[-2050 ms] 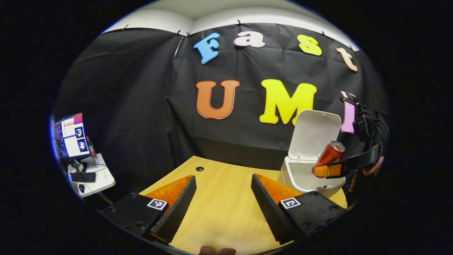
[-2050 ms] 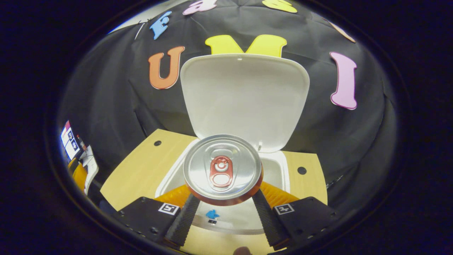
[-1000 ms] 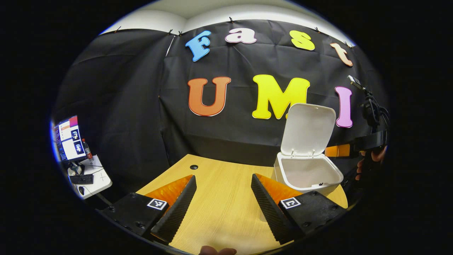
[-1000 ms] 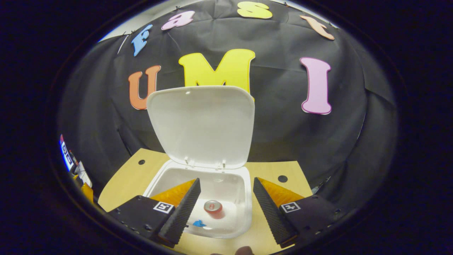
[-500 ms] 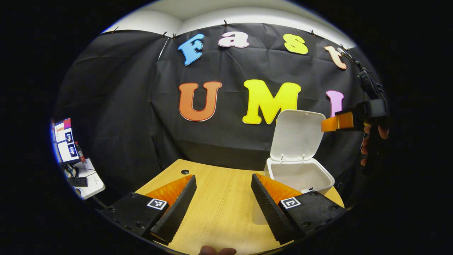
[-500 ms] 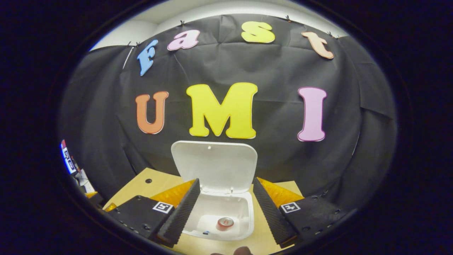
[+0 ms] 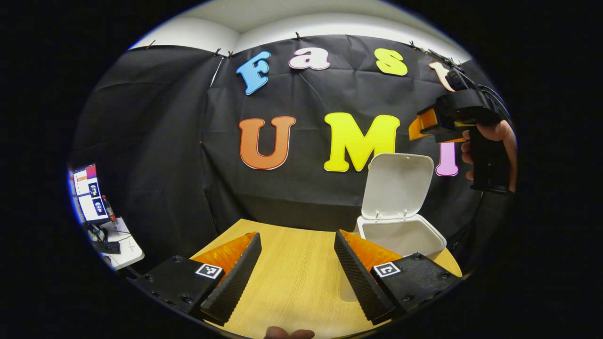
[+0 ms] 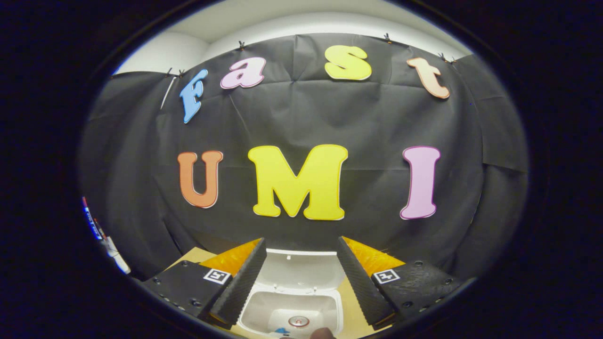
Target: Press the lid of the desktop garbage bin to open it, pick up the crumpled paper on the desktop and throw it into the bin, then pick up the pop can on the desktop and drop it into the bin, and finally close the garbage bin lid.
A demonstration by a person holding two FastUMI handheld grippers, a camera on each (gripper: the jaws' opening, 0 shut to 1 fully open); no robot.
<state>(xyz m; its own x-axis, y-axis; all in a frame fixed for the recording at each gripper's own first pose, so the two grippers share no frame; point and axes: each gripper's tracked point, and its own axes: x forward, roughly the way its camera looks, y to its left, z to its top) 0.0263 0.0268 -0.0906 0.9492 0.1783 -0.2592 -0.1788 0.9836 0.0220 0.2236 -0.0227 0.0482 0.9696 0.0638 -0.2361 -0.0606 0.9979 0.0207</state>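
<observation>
The white desktop bin stands at the right of the wooden table, its lid raised upright. In the right gripper view the bin lies straight below, and the pop can rests inside it, top up. My right gripper is open and empty, high above the lid. In the left gripper view that right gripper hangs above the lid, held by a hand. My left gripper is open and empty, low over the table. The crumpled paper is hidden.
A side desk with a monitor and keyboard stands far left beyond the table. A small blue scrap lies in the bin by the can. The black cloth wall closes the back.
The right gripper opened and dropped the pop can into the bin, then rose well above the raised lid. The left gripper has barely moved.
</observation>
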